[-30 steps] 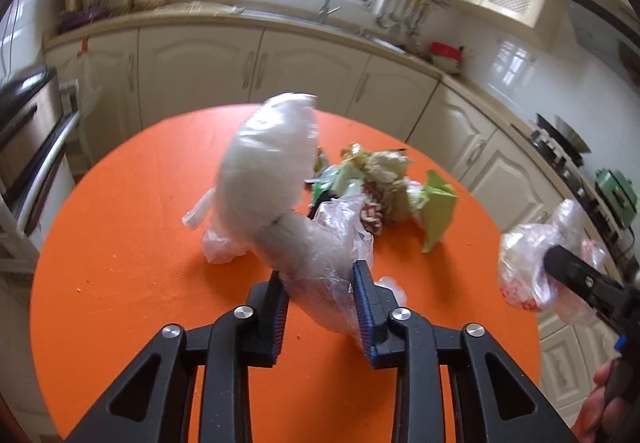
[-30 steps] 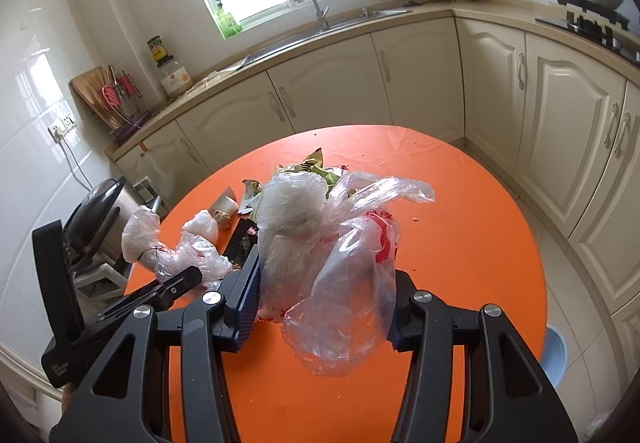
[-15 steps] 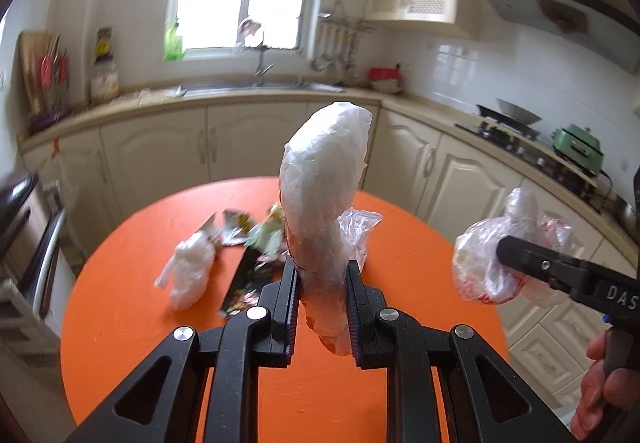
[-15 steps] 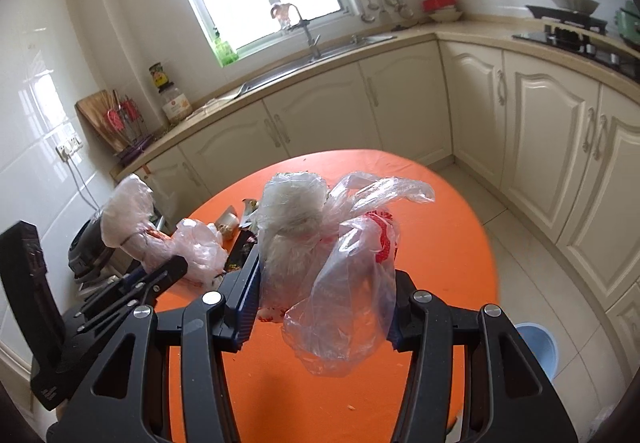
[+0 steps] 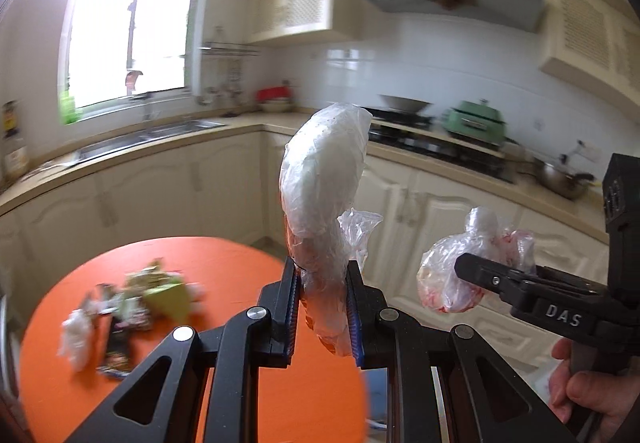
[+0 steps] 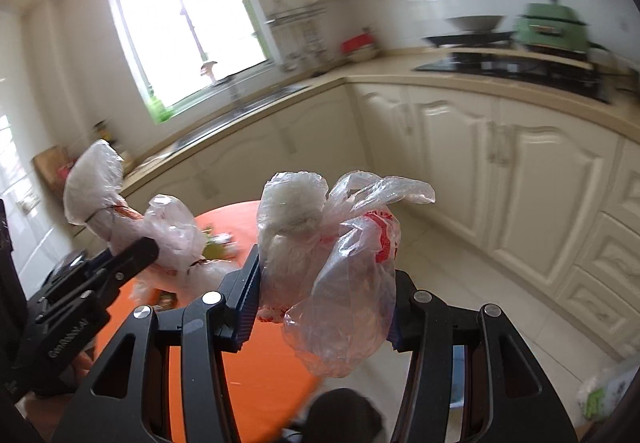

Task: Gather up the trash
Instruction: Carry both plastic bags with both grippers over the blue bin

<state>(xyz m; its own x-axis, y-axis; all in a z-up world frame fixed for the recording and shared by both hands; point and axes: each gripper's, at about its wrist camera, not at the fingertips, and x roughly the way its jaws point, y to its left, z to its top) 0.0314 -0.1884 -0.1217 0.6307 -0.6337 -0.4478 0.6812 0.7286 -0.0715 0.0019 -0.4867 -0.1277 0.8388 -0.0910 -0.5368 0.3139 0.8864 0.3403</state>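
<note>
My left gripper [image 5: 322, 307] is shut on a clear plastic bag of white trash [image 5: 324, 187] that stands up between its pads, held high above the orange round table [image 5: 240, 383]. My right gripper [image 6: 324, 307] is shut on another clear plastic bag with red print [image 6: 344, 243]. The right gripper and its bag [image 5: 460, 275] show at the right of the left wrist view. The left gripper's bag [image 6: 120, 211] shows at the left of the right wrist view. A pile of wrappers [image 5: 132, 295] and a small white bag [image 5: 74, 335] lie on the table.
Cream kitchen cabinets [image 6: 500, 171] run along the walls under a counter with a sink [image 5: 132, 139] and a stove [image 5: 432, 147]. A blue bin [image 6: 458, 375] shows partly on the tiled floor past the table edge. A person's hand [image 5: 592, 395] holds the right gripper.
Both grippers have lifted and swung to the right with their bags still held. The table and trash pile have dropped low and left in the views.
</note>
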